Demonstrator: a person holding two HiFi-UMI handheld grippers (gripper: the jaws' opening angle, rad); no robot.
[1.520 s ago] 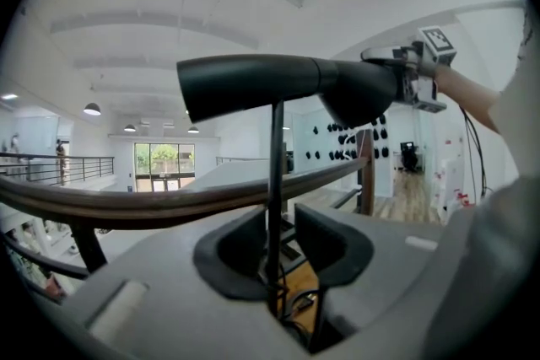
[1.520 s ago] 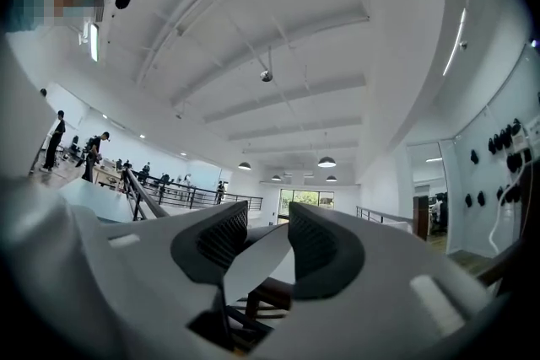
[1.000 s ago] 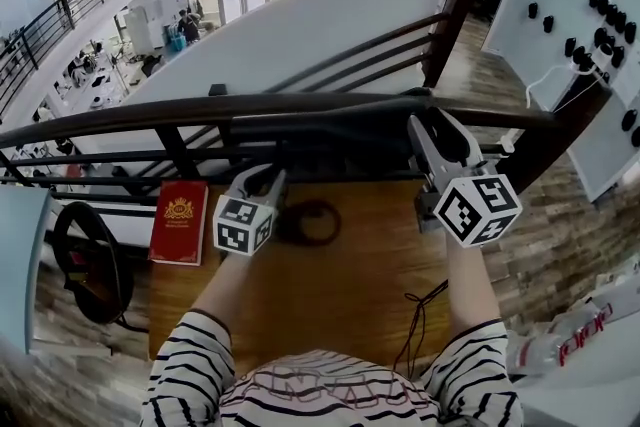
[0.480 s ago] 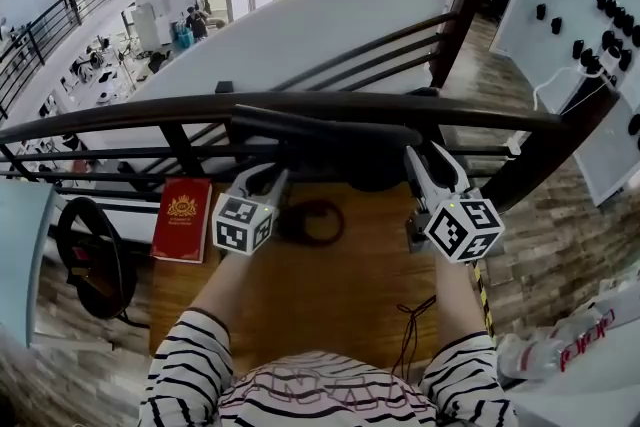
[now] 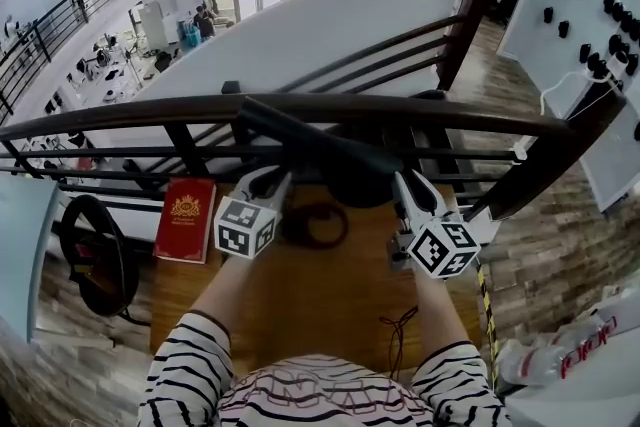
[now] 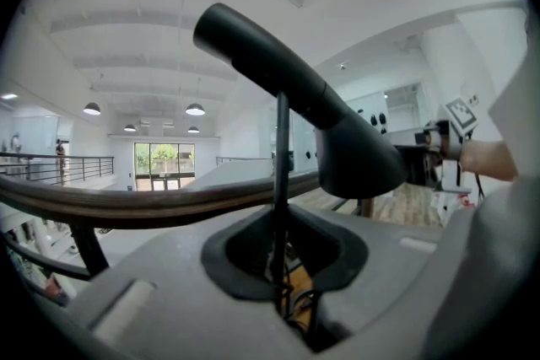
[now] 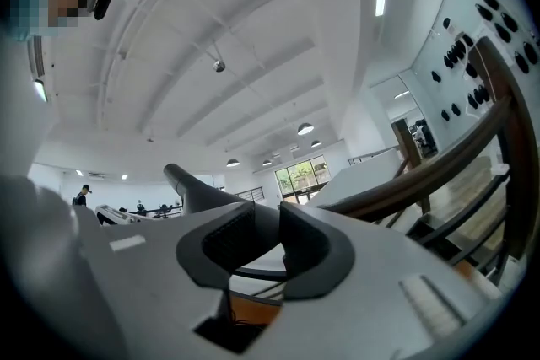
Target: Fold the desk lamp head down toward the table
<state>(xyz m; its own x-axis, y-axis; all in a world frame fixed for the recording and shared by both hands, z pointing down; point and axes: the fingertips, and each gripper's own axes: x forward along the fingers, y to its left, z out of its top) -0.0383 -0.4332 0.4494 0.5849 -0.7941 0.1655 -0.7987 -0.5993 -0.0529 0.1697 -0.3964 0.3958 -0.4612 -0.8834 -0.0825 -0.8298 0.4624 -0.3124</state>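
Left gripper [image 6: 283,257] is clamping the thin lamp stem [image 6: 281,156] as my right gripper [image 7: 268,239], jaws just closing, is pinching the lamp head [image 6: 342,135] above the wooden table [image 5: 300,290].

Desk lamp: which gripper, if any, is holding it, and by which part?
The left gripper clamps the thin upright stem; the right gripper, its jaws having just been closing, grips the lamp head.
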